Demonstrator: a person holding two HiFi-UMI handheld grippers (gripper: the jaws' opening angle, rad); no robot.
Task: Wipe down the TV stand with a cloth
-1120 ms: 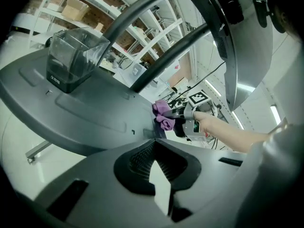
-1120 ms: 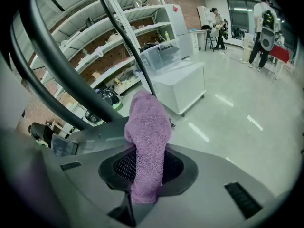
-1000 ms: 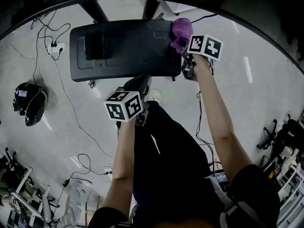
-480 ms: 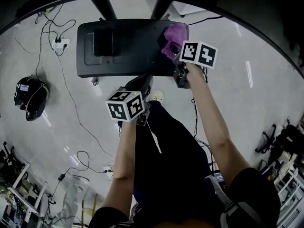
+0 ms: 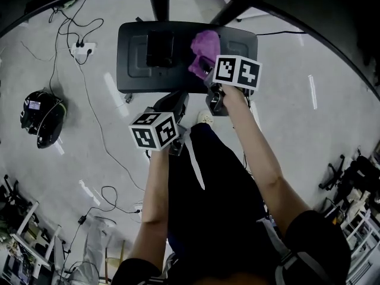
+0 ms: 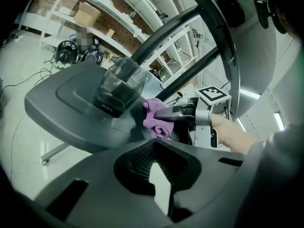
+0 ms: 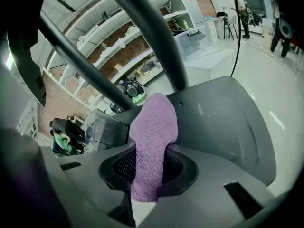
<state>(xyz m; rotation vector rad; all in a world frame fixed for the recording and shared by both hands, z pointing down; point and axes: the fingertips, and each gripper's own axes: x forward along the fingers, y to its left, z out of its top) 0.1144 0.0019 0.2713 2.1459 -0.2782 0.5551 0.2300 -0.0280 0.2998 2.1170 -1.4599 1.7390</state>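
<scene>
The TV stand's dark grey base (image 5: 136, 70) lies on the pale floor, with a square block (image 5: 159, 47) in its middle. My right gripper (image 5: 208, 70) is shut on a purple cloth (image 5: 202, 52) and holds it against the base, right of that block. In the right gripper view the cloth (image 7: 152, 137) hangs folded out of the right gripper (image 7: 147, 175) over the base (image 7: 223, 122). My left gripper (image 5: 177, 98) hovers at the base's near edge, shut and holding nothing. In the left gripper view, the left gripper (image 6: 152, 144) points at the cloth (image 6: 156, 122).
Two slanted poles (image 7: 142, 32) rise from the back of the base. A black helmet (image 5: 41, 120) lies on the floor to the left. A power strip (image 5: 80, 49) and loose cables trail beside the stand. The person's shoe (image 5: 205, 117) is just in front of the base.
The right gripper has dragged the purple cloth leftward over the base, from its far right corner toward the middle block. The left gripper has kept its place.
</scene>
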